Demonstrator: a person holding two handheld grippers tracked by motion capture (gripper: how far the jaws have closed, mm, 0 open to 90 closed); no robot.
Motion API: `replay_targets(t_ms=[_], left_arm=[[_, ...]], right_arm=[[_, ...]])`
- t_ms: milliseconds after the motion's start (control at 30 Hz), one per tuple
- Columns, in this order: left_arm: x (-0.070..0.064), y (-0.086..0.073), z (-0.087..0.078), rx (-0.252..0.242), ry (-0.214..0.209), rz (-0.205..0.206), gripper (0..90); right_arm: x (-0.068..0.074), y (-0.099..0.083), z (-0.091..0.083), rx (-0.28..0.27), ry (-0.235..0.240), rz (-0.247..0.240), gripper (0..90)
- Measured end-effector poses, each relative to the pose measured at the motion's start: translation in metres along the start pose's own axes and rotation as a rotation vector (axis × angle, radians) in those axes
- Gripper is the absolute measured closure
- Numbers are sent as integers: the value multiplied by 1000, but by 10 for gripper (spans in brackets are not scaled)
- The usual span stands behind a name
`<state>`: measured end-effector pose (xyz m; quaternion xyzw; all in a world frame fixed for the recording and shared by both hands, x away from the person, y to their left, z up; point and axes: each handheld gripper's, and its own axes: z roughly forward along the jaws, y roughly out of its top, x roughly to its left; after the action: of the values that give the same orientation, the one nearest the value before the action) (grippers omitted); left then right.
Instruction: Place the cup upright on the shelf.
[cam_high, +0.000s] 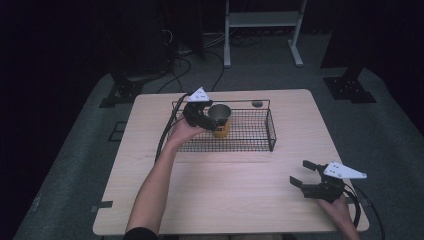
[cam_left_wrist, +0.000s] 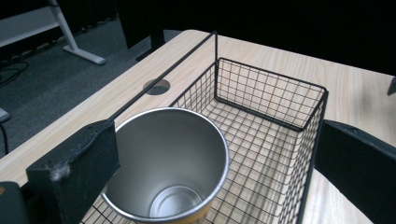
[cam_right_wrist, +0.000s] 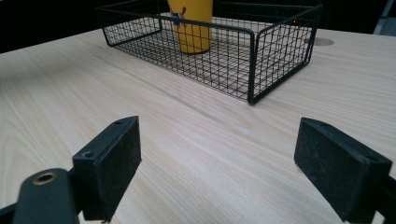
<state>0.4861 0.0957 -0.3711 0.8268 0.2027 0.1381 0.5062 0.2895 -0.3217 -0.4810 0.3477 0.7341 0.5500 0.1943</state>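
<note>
A metal cup (cam_high: 220, 119) with a yellow outside stands upright in the left half of a black wire basket (cam_high: 272, 131) on the wooden table. My left gripper (cam_high: 207, 120) is held at the cup's left side, open. In the left gripper view the cup (cam_left_wrist: 168, 158) shows its empty steel inside; one jaw is close to its rim and the other stands well off over the basket wall (cam_left_wrist: 271, 93). My right gripper (cam_high: 301, 172) hovers open near the table's front right corner, with nothing between its jaws. The right gripper (cam_right_wrist: 217, 158) faces the basket (cam_right_wrist: 252, 60) and the cup (cam_right_wrist: 191, 23).
A round cable hole (cam_high: 257, 104) sits in the table just behind the basket. The table's bare wood (cam_high: 225, 185) stretches in front of the basket. Beyond the table stand a white frame (cam_high: 260, 20) and cables on the grey floor.
</note>
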Motion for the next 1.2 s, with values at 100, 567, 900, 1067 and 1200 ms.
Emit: replay_targets(t_ms=[100, 567, 900, 1067, 1200], left_arm=[[-2, -1, -2, 5, -5, 2, 0], [-18, -4, -7, -20, -45, 13, 0], [-26, -10, -11, -33, -73, 4, 0], [-27, -15, -12, -37, -75, -2, 0], [-29, -20, -14, -42, -77, -7, 0]], right_arm=[[0, 0, 0, 1, -1, -1, 138], [1, 0, 0, 3, -3, -4, 138], [1, 0, 0, 5, -5, -5, 138], [2, 0, 1, 5, -4, -5, 138], [2, 0, 1, 6, -4, -3, 138]])
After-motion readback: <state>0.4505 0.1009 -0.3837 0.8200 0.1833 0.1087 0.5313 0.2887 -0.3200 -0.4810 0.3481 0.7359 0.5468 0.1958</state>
